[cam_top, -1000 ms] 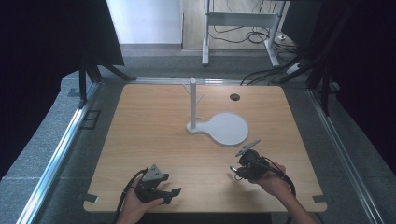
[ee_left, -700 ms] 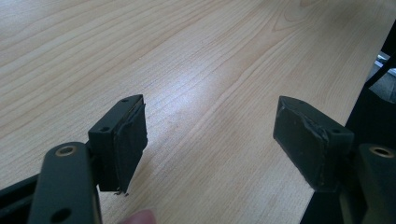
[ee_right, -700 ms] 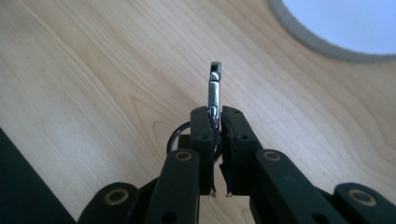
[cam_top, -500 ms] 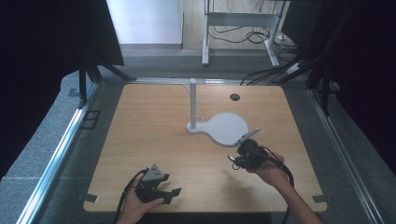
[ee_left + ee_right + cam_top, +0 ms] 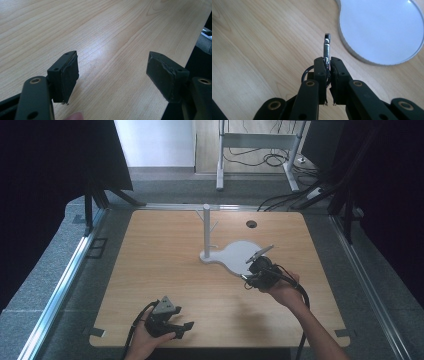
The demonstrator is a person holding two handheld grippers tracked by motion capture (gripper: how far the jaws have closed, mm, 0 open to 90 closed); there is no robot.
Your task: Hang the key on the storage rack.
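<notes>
The metal clip [image 5: 326, 47], a slim silver piece with a dark ring [image 5: 306, 72] hanging at its lower end, sits pinched between the jaws of the right hand-held gripper [image 5: 326, 62], which is clenched on its lower part so that the shiny tip sticks out past the pads. In the high view the clip [image 5: 259, 253] is held off the desk, tip pointing up and away, right at the near edge of the white stand base [image 5: 240, 256].

The white stand carries an upright post [image 5: 205, 232] with small side pegs [image 5: 215, 226] near the top, and hanging the piece on one of those pegs looks like the step in hand. To do it well, keep the grip firm but low on the clip, so the ring or the free end stays clear to catch a peg. Raise it to peg height before moving in, and approach from the side the peg points to, since the post is thin and the base may slide if knocked. Let go only once the weight rests on the peg.

The left hand-held gripper [image 5: 167, 321] rests at the near edge of the desk [image 5: 150, 250], well apart from the stand, jaws spread wide with nothing between them; it could steady the base if needed.
</notes>
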